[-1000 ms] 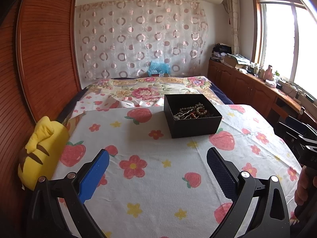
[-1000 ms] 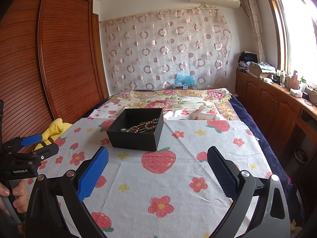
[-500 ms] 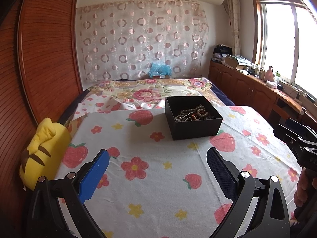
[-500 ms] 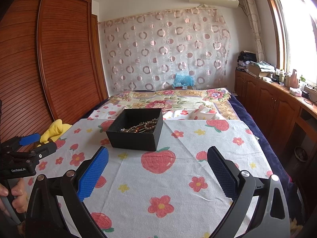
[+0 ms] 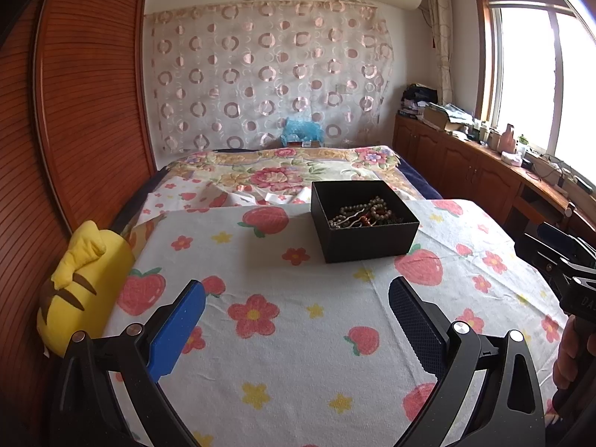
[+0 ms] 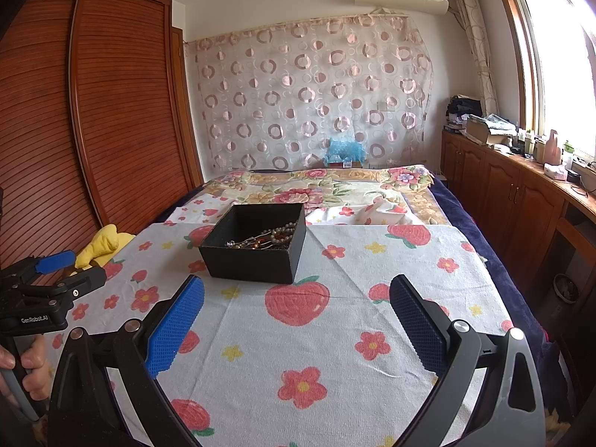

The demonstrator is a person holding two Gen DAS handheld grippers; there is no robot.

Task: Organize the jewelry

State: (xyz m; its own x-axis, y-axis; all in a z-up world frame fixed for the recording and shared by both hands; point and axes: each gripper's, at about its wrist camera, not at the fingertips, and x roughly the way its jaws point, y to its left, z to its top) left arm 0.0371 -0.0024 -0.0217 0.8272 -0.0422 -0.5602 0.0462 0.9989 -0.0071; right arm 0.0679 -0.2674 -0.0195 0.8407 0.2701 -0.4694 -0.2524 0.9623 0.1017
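So we've got the black box (image 5: 363, 219) sitting on the strawberry-and-flower cloth (image 5: 298, 335), toward its far edge, with the jewelry (image 5: 363, 216) (bead strands in a tangle) piled in the box's near right part. In the right wrist view the box (image 6: 257, 257) sits left of center and the beads (image 6: 275, 238) lie against its right wall.

Our left hand-held gripper (image 5: 296, 320) hangs over the near part of the cloth, fingers wide apart, nothing between them. Same story for the right hand-held gripper (image 6: 296, 320): spread wide, holding nothing. Both are well short of the box, with open cloth in between.

A yellow plush toy (image 5: 82, 287) is wedged at the cloth's left edge against the wooden wardrobe (image 5: 74, 111). Wooden cabinets (image 6: 503, 205) run along the right side under the window (image 6: 558, 56). Past the cloth's far edge lies a floral blanket (image 5: 279, 175).
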